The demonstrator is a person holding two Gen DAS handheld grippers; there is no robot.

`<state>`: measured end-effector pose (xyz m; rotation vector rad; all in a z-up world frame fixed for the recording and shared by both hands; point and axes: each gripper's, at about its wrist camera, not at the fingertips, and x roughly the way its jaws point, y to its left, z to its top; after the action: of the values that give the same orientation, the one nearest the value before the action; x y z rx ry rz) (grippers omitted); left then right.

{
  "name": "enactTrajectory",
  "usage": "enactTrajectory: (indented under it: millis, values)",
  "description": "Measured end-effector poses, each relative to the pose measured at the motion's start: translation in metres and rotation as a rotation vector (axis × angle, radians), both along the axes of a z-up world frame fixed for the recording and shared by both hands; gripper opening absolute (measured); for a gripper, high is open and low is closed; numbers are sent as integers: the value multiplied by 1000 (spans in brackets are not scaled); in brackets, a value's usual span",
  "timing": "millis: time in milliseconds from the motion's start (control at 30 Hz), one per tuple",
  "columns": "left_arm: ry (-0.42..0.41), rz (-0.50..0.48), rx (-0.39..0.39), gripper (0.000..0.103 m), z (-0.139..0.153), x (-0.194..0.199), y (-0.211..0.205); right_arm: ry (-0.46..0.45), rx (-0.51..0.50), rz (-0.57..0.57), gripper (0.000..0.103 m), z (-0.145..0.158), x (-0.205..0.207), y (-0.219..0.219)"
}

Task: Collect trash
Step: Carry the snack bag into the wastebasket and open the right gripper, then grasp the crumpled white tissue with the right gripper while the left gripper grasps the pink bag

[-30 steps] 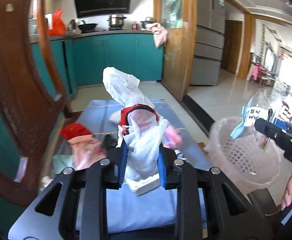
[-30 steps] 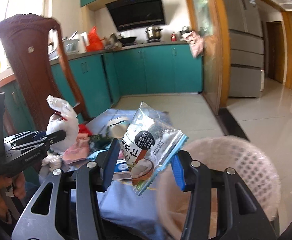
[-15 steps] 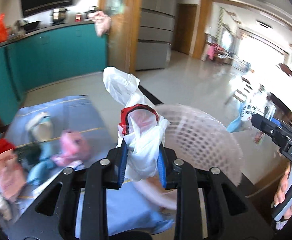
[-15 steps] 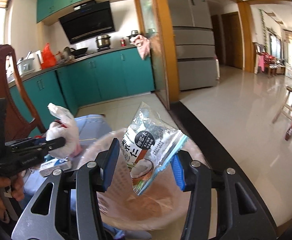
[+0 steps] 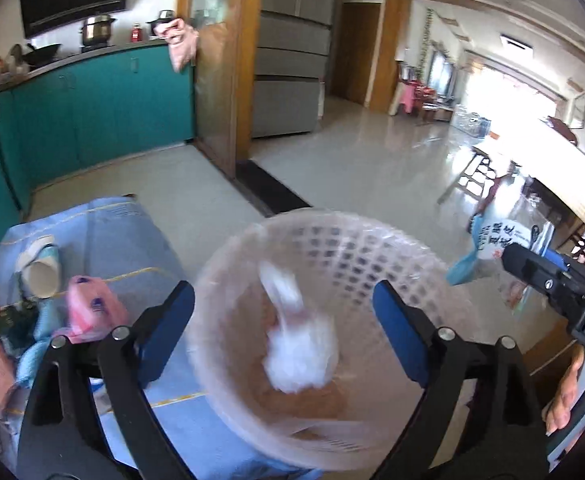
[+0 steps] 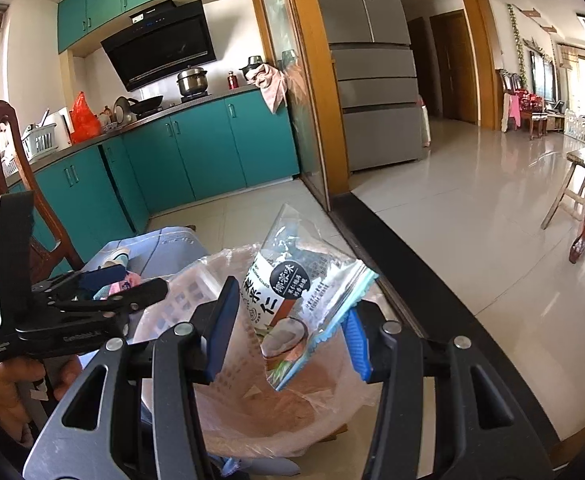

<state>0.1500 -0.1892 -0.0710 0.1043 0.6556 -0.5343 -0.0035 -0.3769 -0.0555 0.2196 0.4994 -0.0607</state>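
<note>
Trash first: white plastic bag, blurred, dropping into the basket just ahead of my left claw, whose jaws have just been opening and stand wide with nothing between them. My right claw pinches a snack wrapper over the same basket. Wrapper looks light, crinkly and slick; best held across its flat middle. More scraps lie left on the blue cloth.

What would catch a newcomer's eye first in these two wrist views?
The round, pale pink perforated plastic basket fills the foreground beside the blue-covered table, with a blurred crumpled white plastic bag inside it, between the wide-open left gripper. Over it, the right gripper pinches a clear coconut-print snack wrapper.
</note>
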Motion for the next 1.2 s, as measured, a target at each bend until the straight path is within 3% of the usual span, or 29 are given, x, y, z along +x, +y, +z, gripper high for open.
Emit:
enactTrajectory:
  millis: [133, 333, 533, 600, 700, 800, 867, 1000, 1067, 1200]
  values:
    - [0, 116, 58, 93, -4, 3, 39, 17, -3, 24, 53, -3, 13, 11]
    - [1, 292, 121, 93, -6, 0, 108, 57, -70, 24, 76, -9, 33, 34]
    - [8, 527, 243, 92, -10, -22, 201, 20, -90, 100, 80, -1, 44, 66]
    - [34, 586, 249, 80, -12, -32, 231, -1, -79, 176, 80, 2, 48, 85]
    - [67, 641, 214, 70, -8, -53, 275, -5, -71, 300, 80, 4, 57, 125]
    - [38, 676, 220, 62, 1, -78, 298, 36, 5, 516, 56, -5, 73, 185]
    - [15, 681, 227, 60, 9, -97, 305, 75, 53, 673, 46, -15, 84, 233]
    - [-29, 708, 242, 61, 26, -127, 316, 139, 46, 938, 46, -33, 101, 336]
    - [-39, 726, 238, 61, 34, -139, 326, 175, 32, 1010, 46, -40, 109, 374]
    - [-50, 774, 227, 61, 42, -158, 349, 236, -95, 1107, 46, -58, 117, 439]
